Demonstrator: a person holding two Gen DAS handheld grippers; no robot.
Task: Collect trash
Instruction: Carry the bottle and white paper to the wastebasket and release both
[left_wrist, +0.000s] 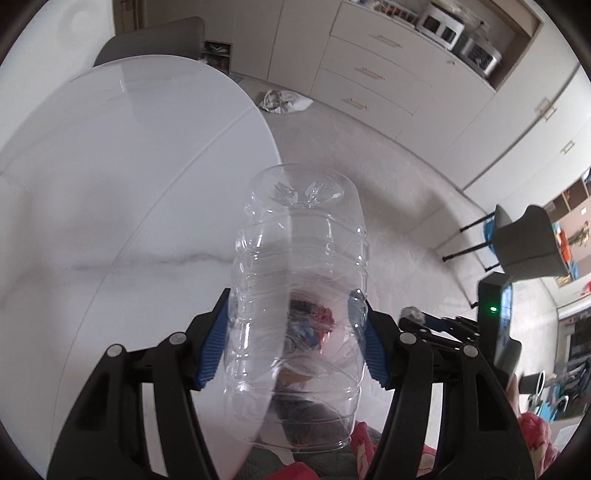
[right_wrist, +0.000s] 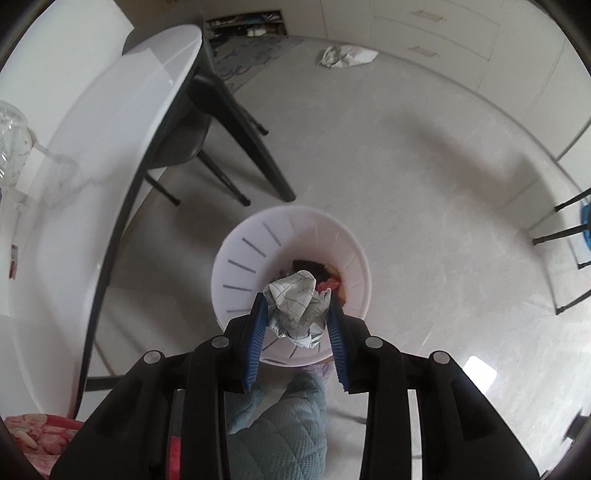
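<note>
Pale marbled floor (right_wrist: 424, 206) spreads below both tools. Right hand-held gripper (right_wrist: 297, 314) clamps a crumpled printed paper (right_wrist: 295, 310) directly above the white slotted wastebasket (right_wrist: 240, 254). Left hand-held gripper (left_wrist: 295, 325) grips a clear plastic bottle (left_wrist: 299, 266), base pointing away, beside the white counter (left_wrist: 129, 166).

One bottle (left_wrist: 299, 288), one bin (right_wrist: 291, 236), perhaps two paper wads (right_wrist: 297, 308).

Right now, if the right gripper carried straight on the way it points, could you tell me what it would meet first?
Most likely the white bin: the right gripper, shut on crumpled paper, points down into its mouth, where other trash already lies. How far below the bin stands is unclear.
</note>
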